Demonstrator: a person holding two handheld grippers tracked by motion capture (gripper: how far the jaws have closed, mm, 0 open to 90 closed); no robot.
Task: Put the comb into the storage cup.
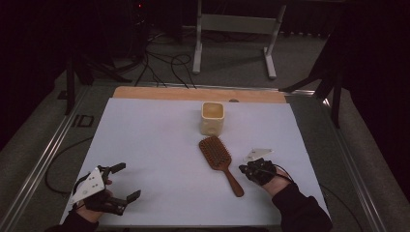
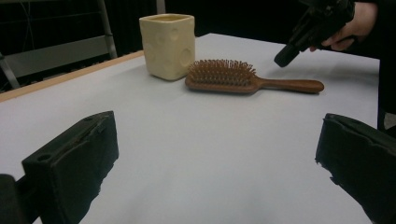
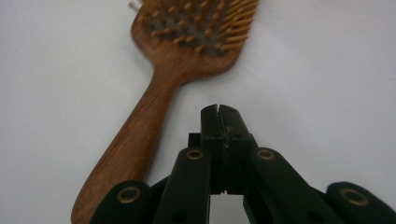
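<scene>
A brown wooden hairbrush (image 1: 220,162) lies bristles up on the white table cover (image 1: 154,145), its handle pointing toward the near edge. Behind it stands a cream square cup (image 1: 212,117). My right gripper (image 1: 243,168) hovers just right of the brush handle, jaws shut with nothing between them; in the right gripper view its tips (image 3: 219,112) sit beside the handle (image 3: 135,135), apart from it. My left gripper (image 1: 124,181) rests at the near left corner, jaws wide open and empty. From the left gripper view the cup (image 2: 168,44), the brush (image 2: 233,77) and the right gripper (image 2: 287,56) lie ahead.
A wooden strip (image 1: 193,93) borders the far edge of the cover. Metal rails (image 1: 43,159) run along both sides of the table. Beyond it stand a grey frame (image 1: 237,24) and cables on the floor. Bare cover spreads across the left half.
</scene>
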